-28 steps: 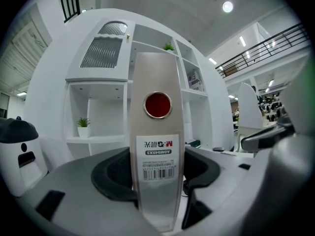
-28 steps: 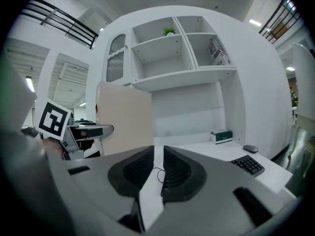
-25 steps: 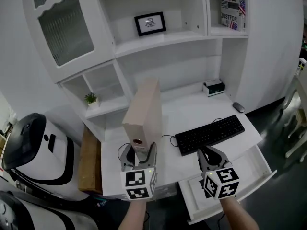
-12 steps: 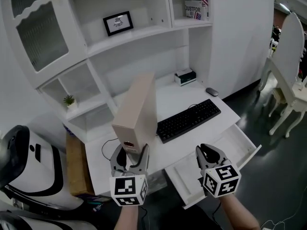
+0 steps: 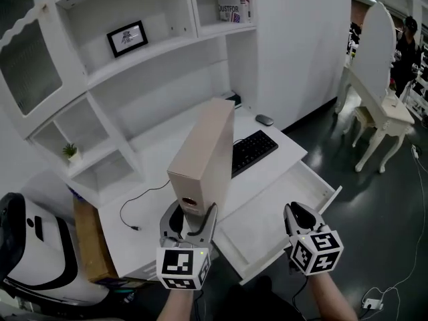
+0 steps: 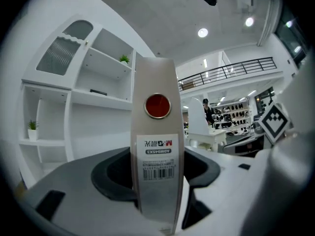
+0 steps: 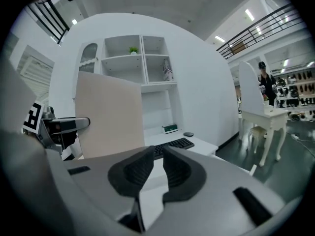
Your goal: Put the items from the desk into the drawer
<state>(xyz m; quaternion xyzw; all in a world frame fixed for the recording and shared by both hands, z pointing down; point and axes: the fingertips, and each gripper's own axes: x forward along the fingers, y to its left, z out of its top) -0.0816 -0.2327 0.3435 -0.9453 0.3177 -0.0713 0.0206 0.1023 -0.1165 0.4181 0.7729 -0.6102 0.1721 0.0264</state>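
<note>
A tall beige file box [image 5: 204, 156] with a red disc on its spine is gripped low on that spine by my left gripper [image 5: 189, 223]; it tilts over the desk's front edge. In the left gripper view the spine [image 6: 156, 146] with its barcode label fills the gap between the jaws. The white drawer [image 5: 267, 212] is pulled out to the right of the box. My right gripper [image 5: 299, 221] hovers at the drawer's front corner, shut with nothing in it [image 7: 157, 168]. A black keyboard [image 5: 253, 151] and a grey mouse [image 5: 265, 120] lie on the desk [image 5: 154, 179].
A black cable [image 5: 137, 209] trails across the desk's left part. A small box [image 5: 232, 99] sits at the back of the desk. White shelves [image 5: 134, 59] rise behind. A white side table [image 5: 381, 112] stands on the dark floor to the right.
The file box has come up off the desk and tilted, still in my left gripper. My right gripper has moved from the keyboard's near edge back to the drawer's front.
</note>
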